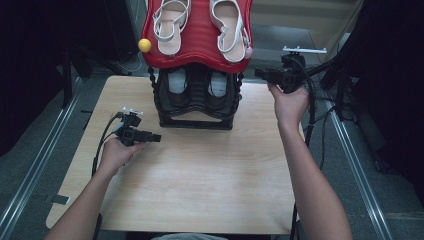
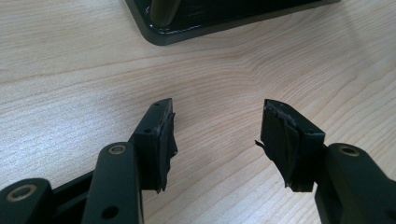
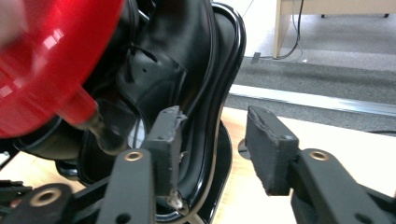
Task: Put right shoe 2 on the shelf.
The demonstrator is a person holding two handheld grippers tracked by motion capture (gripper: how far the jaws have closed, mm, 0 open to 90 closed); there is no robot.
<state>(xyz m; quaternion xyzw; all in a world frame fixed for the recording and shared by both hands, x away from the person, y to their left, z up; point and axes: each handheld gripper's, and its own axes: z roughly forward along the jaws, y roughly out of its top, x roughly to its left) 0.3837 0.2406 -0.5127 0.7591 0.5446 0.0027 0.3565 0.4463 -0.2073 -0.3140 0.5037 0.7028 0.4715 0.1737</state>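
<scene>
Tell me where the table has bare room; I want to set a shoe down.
The near half of the table is bare, between the left tool and the right forearm. It is crowded at the far edge, where the shoe rack stands with the right tool beside it.

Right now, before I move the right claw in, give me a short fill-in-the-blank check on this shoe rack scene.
1. The white strappy sandals lie on the glossy ____ top shelf.
2. The black leather shoes sit on the two-tier rack's ____ shelf.
3. The left claw hangs over the pale wooden table with its jaws ____.
4. The right claw points at the rack's black ____ shoe.

Missing words: red; lower; open; leather
</scene>
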